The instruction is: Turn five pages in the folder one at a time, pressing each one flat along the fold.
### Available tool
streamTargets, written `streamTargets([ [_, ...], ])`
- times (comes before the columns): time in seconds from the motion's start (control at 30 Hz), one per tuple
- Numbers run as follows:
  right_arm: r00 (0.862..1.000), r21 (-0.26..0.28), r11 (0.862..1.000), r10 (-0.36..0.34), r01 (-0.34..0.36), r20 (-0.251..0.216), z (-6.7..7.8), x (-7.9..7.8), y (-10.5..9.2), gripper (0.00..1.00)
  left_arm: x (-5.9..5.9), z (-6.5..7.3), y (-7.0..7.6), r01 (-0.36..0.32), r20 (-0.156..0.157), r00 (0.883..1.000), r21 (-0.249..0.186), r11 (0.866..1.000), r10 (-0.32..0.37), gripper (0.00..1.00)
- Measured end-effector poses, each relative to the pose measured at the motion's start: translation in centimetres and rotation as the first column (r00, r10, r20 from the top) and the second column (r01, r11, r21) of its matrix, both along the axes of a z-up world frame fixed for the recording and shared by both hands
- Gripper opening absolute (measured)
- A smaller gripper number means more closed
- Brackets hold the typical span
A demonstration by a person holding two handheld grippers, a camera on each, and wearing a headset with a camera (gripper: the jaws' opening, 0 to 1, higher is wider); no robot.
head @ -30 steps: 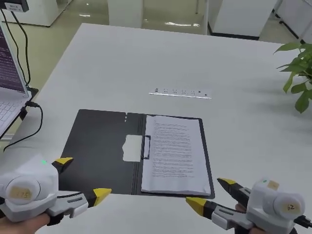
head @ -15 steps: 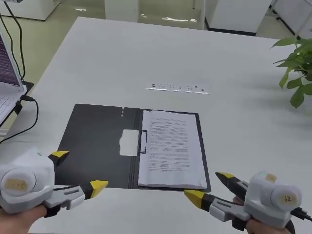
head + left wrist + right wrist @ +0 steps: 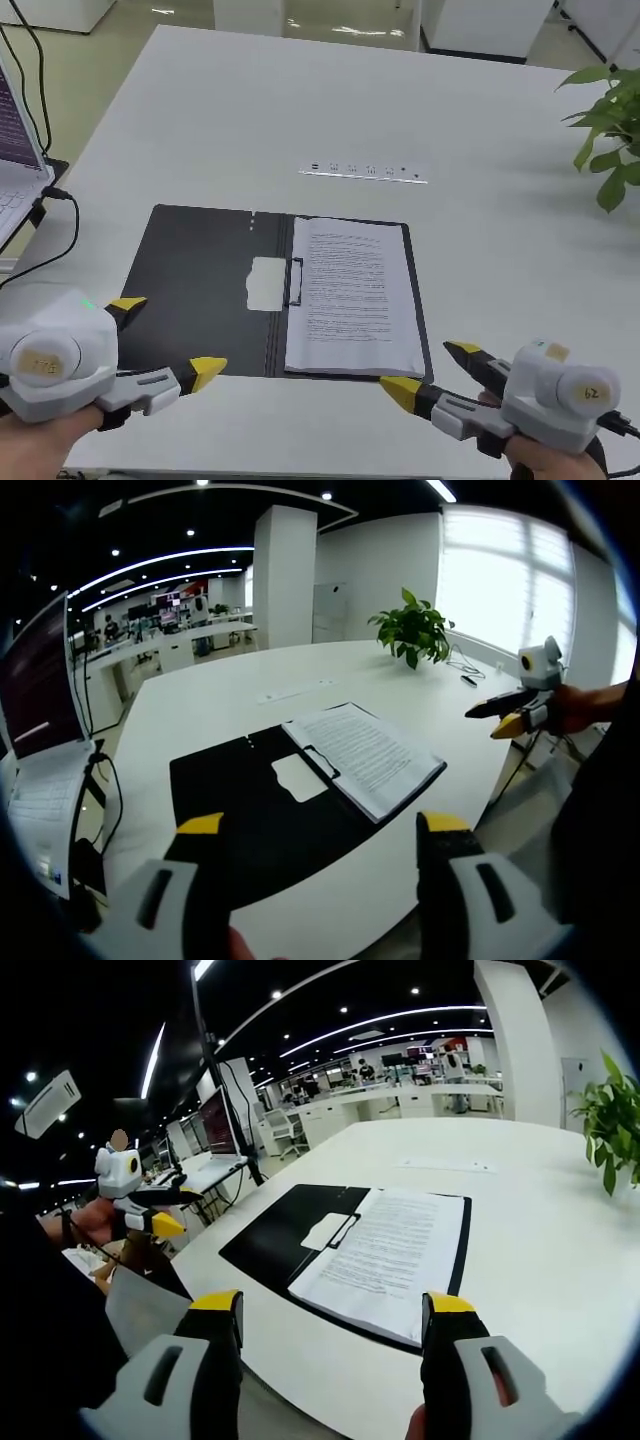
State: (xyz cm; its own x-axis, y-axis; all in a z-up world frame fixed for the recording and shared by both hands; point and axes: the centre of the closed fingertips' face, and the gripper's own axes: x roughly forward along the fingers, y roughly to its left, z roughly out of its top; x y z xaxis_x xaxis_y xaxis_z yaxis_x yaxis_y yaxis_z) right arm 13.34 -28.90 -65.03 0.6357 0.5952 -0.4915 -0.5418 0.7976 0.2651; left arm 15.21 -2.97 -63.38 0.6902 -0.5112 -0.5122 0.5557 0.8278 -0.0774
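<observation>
Page stack (image 3: 347, 295): long axis running away from me; just ahead of my right hand-held gripper (image 3: 432, 370), the nearer, released; left hand-held gripper (image 3: 168, 337) likewise released.

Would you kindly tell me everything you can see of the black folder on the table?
The black folder lies open and flat on the white table. Its left cover is bare, matte and dark, apart from a white patch near the fold. A dark clip at the fold seems to hold a stack of printed pages on the right half. The left tool and right tool hover open by its near edge, not touching it.
</observation>
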Motion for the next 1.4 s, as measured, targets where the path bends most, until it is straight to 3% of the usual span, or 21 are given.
streamTargets([
  [1.0,1.000,-0.011,1.000,-0.011,0.011,-0.013,-0.3,-0.3,-0.6,0.72,0.7,-0.4,-2.2,0.076,-0.013,0.997,0.010,0.997,-0.076,0.76],
  [1.4,0.999,-0.013,1.000,-0.028,0.028,-0.023,-0.5,-0.6,-1.1,0.72,1.8,-0.7,-5.7,0.187,-0.019,0.982,0.022,0.982,-0.186,0.75],
])
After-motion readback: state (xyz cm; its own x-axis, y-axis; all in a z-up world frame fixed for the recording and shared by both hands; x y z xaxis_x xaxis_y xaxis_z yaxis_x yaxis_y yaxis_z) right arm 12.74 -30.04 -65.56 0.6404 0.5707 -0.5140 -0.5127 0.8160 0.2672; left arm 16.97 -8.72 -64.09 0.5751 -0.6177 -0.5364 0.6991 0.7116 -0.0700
